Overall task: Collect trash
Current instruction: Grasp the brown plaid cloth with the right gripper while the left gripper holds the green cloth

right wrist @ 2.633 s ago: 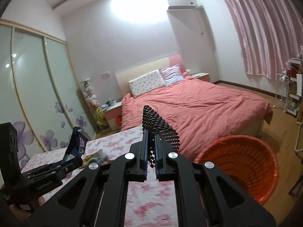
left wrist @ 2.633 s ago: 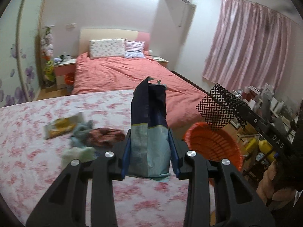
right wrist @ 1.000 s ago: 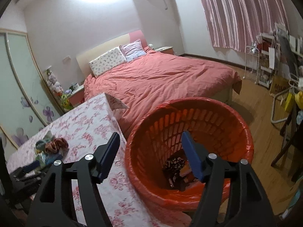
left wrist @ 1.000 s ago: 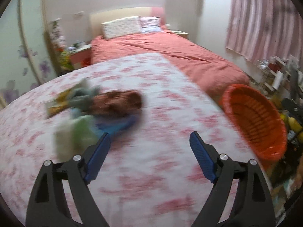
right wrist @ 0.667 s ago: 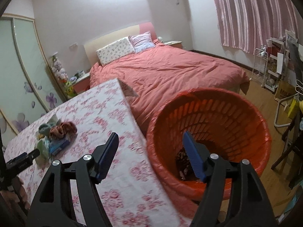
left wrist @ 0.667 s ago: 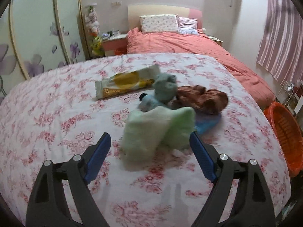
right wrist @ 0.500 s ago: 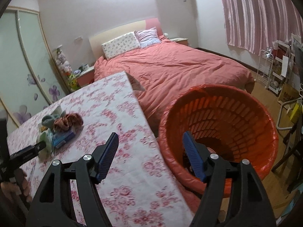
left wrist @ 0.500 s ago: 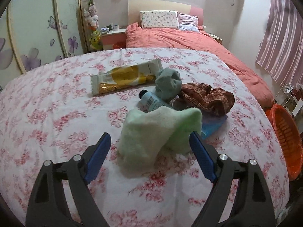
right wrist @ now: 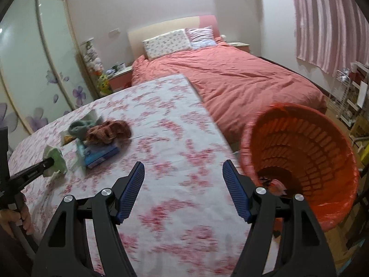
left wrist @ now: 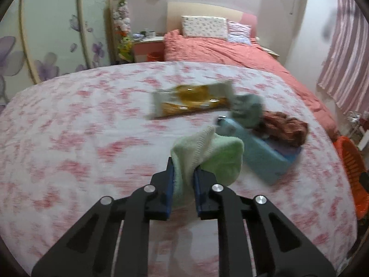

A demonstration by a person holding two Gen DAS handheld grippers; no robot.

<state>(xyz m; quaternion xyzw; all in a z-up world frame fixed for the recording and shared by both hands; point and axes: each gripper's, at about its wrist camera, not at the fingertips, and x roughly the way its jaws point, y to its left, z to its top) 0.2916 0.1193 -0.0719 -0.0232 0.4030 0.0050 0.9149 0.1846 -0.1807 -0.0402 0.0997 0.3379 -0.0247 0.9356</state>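
Observation:
My left gripper [left wrist: 183, 173] is shut on a pale green cloth [left wrist: 207, 152] on the floral table [left wrist: 69, 138]; it also shows in the right wrist view [right wrist: 54, 159]. Beyond it lie a light blue packet [left wrist: 263, 157], a teal cloth [left wrist: 248, 110], a brown knitted cloth [left wrist: 286, 129] and a yellow snack wrapper [left wrist: 191, 102]. My right gripper [right wrist: 184, 184] is open and empty above the table edge, left of the orange basket [right wrist: 299, 157], which holds some trash at its bottom.
A bed with a salmon cover [right wrist: 242, 80] stands beyond the table. A wardrobe with sliding doors [right wrist: 34, 69] is at the left. A wire rack [right wrist: 350, 97] stands at the right by the pink curtain [right wrist: 329, 23].
Both grippers dropped their earlier trash and opened. My left gripper then moved back to the pile and closed on the green cloth. My right gripper swung from over the basket toward the table.

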